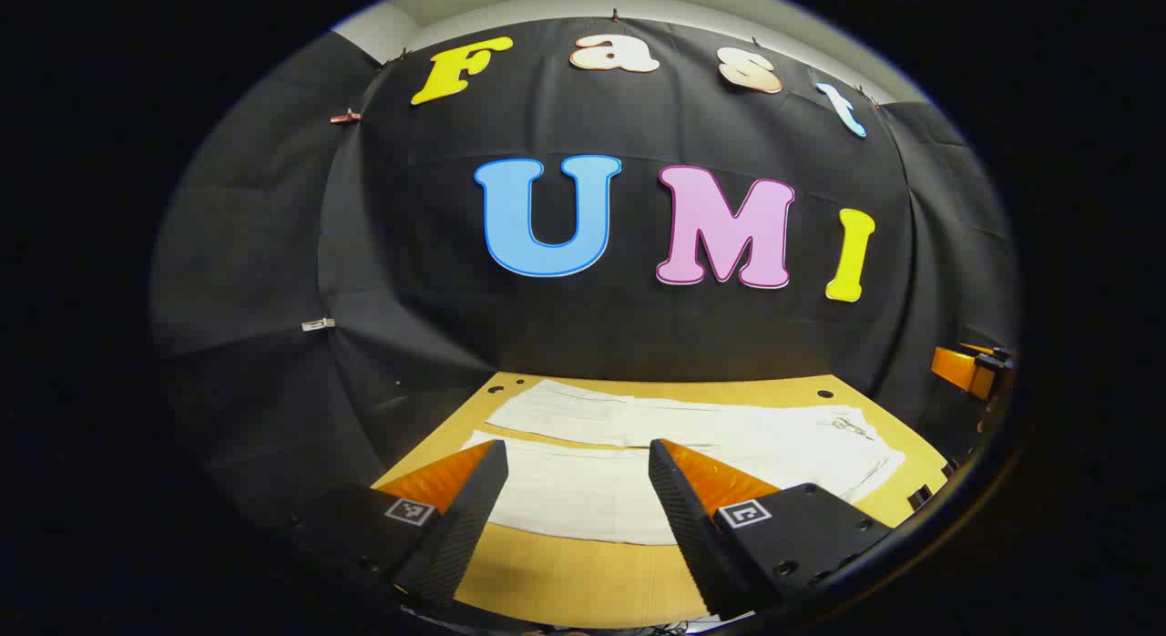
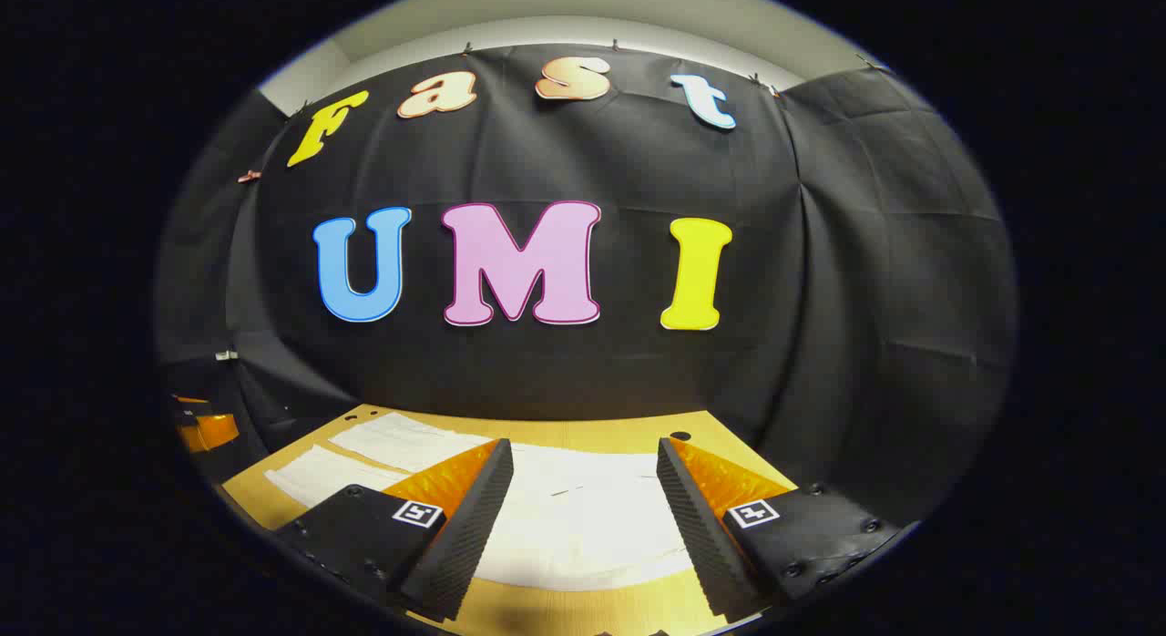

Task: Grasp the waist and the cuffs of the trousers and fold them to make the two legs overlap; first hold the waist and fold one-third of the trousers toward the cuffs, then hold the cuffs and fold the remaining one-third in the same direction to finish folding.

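White trousers [image 1: 692,435] lie flat on the wooden table [image 1: 565,577], both legs spread apart and running to the left, the waist at the right. My left gripper [image 1: 574,454] hovers open above the near leg, with nothing between its fingers. In the right gripper view the same trousers [image 2: 583,518] spread across the table [image 2: 565,431], the waist end below my right gripper [image 2: 585,454], which is open and holds nothing. The other gripper [image 1: 970,367] shows at the right edge of the left gripper view, and again at the far left of the right gripper view [image 2: 205,426].
The black cloth wall rises directly behind the table's far edge. Small holes [image 1: 824,394] mark the table's back corners. A bare strip of wood runs along the near edge in front of the trousers.
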### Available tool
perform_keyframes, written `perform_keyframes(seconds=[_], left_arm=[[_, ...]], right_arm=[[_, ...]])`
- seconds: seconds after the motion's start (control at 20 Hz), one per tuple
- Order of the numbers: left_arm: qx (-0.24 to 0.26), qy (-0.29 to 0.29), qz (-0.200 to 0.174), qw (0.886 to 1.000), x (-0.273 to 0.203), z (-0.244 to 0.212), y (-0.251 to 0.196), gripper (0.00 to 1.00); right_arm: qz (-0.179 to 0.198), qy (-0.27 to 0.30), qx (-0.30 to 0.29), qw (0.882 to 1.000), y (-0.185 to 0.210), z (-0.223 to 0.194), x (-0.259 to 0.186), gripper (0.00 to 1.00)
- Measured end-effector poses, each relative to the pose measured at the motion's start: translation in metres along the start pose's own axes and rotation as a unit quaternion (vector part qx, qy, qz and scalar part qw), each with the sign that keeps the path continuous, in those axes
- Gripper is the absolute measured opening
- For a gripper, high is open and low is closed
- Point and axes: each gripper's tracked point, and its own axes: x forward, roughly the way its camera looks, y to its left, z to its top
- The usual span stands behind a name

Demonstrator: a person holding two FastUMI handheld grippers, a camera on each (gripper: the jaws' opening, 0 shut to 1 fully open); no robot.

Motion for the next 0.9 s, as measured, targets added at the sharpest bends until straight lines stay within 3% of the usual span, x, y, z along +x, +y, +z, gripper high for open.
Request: perform_keyframes(seconds=[0.9], left_arm=[[0.024, 0.022, -0.003, 0.999, 0.028, -0.019, -0.006, 0.97]], right_arm=[[-0.012, 0.039, -0.032, 0.999, -0.021, -0.034, 0.041, 0.97]])
